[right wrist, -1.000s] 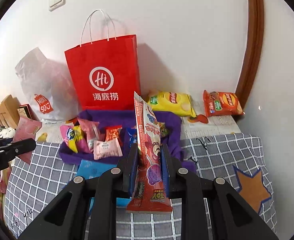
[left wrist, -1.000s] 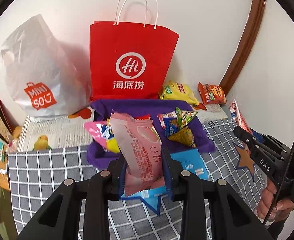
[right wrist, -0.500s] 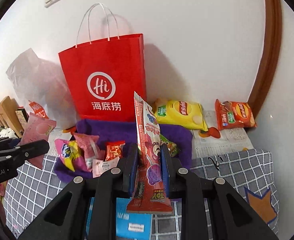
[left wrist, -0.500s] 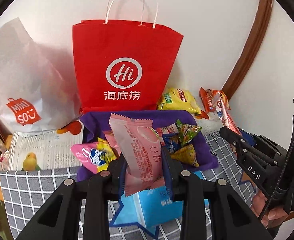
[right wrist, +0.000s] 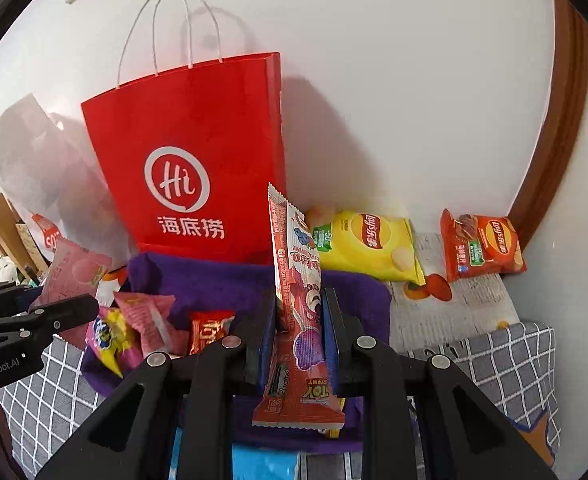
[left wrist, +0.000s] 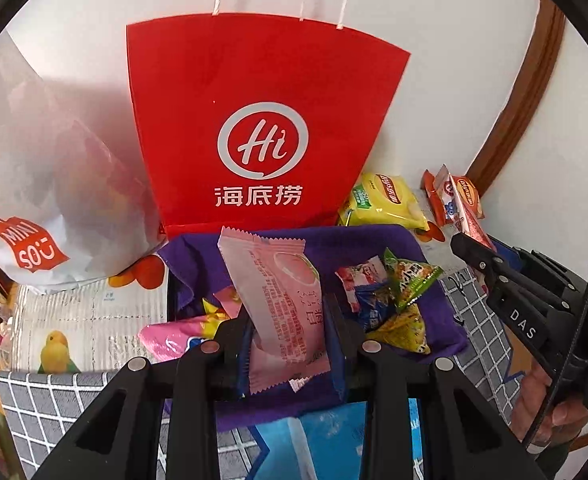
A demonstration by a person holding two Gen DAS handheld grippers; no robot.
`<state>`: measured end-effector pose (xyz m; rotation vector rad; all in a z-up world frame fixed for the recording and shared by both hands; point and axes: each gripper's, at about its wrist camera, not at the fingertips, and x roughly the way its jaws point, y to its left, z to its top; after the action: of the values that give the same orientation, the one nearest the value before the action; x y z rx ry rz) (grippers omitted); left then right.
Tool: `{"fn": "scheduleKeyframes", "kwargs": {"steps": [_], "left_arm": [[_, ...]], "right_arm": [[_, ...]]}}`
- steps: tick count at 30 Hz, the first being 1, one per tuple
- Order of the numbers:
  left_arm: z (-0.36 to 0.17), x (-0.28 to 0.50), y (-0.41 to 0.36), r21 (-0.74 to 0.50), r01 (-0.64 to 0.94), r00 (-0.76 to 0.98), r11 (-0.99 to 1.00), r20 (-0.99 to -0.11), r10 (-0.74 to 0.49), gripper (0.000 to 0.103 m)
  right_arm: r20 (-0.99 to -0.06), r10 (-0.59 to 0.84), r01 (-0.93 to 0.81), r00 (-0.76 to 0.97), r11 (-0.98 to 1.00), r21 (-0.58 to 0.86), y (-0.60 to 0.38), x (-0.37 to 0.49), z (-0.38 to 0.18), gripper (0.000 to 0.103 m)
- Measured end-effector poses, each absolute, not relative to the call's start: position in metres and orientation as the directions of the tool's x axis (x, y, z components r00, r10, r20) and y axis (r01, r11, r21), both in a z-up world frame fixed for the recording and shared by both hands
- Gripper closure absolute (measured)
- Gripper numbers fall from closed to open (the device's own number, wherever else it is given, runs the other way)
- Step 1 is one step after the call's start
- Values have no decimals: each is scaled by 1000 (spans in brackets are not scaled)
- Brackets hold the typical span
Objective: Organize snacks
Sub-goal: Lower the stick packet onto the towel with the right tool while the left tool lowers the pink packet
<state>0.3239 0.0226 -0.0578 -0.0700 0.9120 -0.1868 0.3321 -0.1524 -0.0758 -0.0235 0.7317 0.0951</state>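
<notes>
Both claws have moved in over the purple bin [left wrist: 373, 240]: left claw [left wrist: 286, 344] clenched on a pink packet [left wrist: 282, 304], right claw [right wrist: 297, 344] on a red stick pack [right wrist: 297, 312].

A long red snack stick [right wrist: 299, 308] was clamped upright in the right gripper [right wrist: 297, 332]. Beyond it a purple tray [right wrist: 222, 280] of snacks was seen, backed by a red paper bag [right wrist: 190, 152].
</notes>
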Motion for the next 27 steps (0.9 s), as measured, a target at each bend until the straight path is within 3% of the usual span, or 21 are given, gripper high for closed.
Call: {"fn": "scheduleKeyframes", "kwargs": {"steps": [9,27], "left_arm": [[-87,341,28,-143,120,555,982,-811,-186,74],[-97,350,44,-154,70,546,986,-821,-167,73]], "right_arm": [[-723,75,-104,687,995,5,-155,358,-110,81],[-748,81,-134,659,991,-11,-174,362,-118,81]]}}
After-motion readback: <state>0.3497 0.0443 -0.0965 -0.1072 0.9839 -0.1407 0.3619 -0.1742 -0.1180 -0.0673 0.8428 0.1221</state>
